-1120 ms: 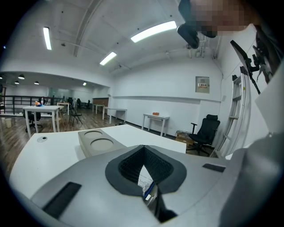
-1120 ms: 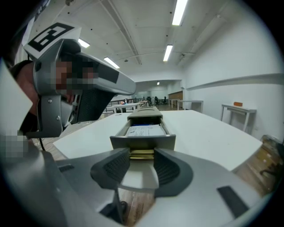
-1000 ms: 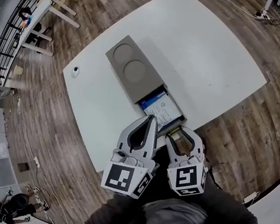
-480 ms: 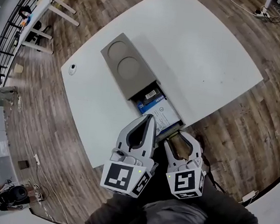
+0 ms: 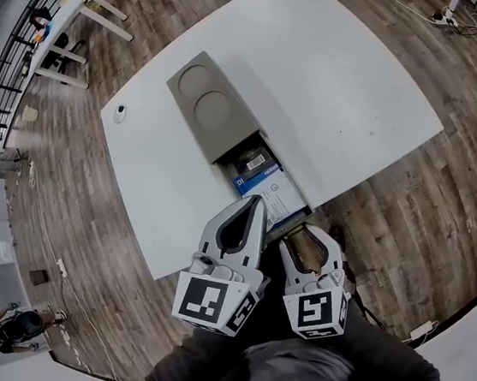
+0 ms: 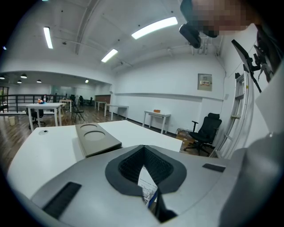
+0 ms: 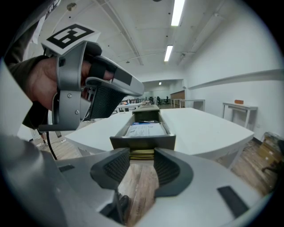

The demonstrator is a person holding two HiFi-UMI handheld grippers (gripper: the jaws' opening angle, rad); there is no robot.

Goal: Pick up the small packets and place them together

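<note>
On the white table sits a flat grey box with two round recesses in its lid. Its drawer stands pulled out toward me, with blue-and-white small packets lying inside. My right gripper is shut on the drawer's brass handle, a pad on either side of it. The left gripper is shut with nothing held and hovers over the drawer's near end. Through the hollow between its jaws a printed packet shows. The right gripper view looks along the drawer front to the packets.
The table edge lies just under the grippers, with wooden floor beyond it. A small round white object rests near the table's far left edge. Other desks and an office chair stand farther off in the room.
The drawer stands further out of the grey box than a second ago, and more of the packets shows. Both grippers keep the same hold and pose.
</note>
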